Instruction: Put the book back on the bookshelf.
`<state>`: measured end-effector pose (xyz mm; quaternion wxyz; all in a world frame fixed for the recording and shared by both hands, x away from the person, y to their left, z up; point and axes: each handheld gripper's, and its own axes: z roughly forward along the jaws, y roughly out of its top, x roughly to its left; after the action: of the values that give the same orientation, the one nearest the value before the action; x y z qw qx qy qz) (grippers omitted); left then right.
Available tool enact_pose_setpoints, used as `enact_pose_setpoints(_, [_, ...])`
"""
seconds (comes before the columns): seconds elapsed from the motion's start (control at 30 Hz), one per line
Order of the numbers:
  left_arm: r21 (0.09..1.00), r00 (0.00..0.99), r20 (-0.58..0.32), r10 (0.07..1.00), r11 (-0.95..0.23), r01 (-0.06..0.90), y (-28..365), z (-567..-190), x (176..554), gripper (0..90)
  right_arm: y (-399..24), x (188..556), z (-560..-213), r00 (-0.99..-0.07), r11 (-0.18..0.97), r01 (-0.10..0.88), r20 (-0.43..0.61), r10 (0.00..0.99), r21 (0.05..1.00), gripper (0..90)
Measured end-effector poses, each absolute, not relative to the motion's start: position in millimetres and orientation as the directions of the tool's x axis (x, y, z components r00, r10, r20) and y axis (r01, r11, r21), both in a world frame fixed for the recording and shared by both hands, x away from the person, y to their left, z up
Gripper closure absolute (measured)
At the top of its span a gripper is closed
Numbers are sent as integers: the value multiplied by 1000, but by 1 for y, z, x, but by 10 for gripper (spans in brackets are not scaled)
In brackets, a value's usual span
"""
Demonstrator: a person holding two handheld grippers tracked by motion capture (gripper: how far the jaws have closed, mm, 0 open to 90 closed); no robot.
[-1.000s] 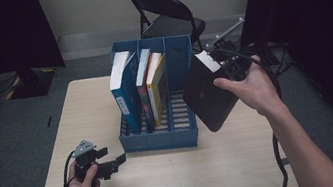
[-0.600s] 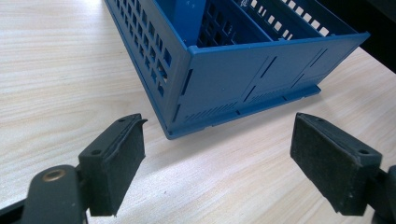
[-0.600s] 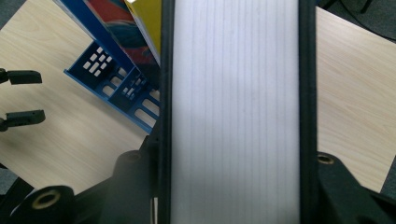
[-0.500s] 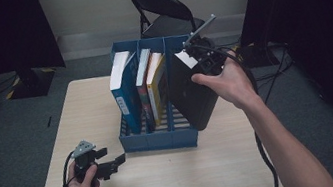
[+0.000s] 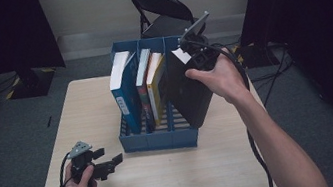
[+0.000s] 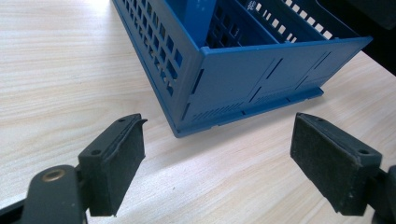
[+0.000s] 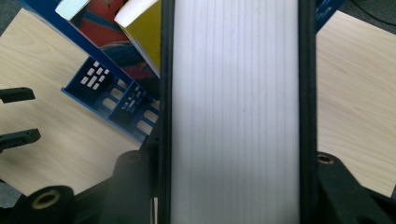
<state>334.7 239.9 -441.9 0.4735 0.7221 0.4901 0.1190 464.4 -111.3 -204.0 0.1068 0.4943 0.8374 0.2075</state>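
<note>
Right tongs (image 5: pixel 189 64) clamped across a thick black-covered book (image 5: pixel 190 95), pads on both covers near the top edge, white page block (image 7: pixel 233 112) showing between the jaws in the right gripper view. Book hanging tilted at centre-right of the high view, lower end dipping toward the rightmost slot of the blue file rack (image 5: pixel 159 140), just beside the yellow book (image 5: pixel 157 87) already standing there. Judged stiff and fairly heavy: hard boards, smooth and likely slippery, prone to pivot when gripped so near one end. Better taken closer to mid-spine, squeezing both covers firmly. Left tongs (image 6: pixel 215 163) wide apart and empty, resting low on the tabletop (image 5: pixel 91 110) at lower left, aimed at the rack's near corner.
</note>
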Motion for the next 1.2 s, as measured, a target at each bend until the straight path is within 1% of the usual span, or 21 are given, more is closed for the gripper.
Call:
enact_pose_setpoints(0.27, [801, 496, -287, 819, -79, 593, 236, -440, 335, 175, -115, 474, -209, -444, 392, 804, 13, 896, 447, 537])
enact_pose_setpoints(0.47, [800, 495, -290, 819, -77, 596, 237, -441, 335, 175, -111, 484, -216, -406, 355, 829, 28, 914, 432, 537])
enact_pose_setpoints(0.8, [802, 496, -290, 818, -75, 593, 238, -441, 334, 173, -101, 501, -222, -359, 316, 857, 33, 933, 408, 537])
enact_pose_setpoints(0.97, [799, 495, -295, 817, -73, 597, 238, -443, 334, 174, -91, 509, -227, -331, 301, 868, 9, 944, 396, 536])
enact_pose_setpoints(1.2, [796, 510, -294, 808, -88, 598, 233, -444, 333, 175, -85, 517, -227, -308, 283, 881, 7, 951, 379, 536])
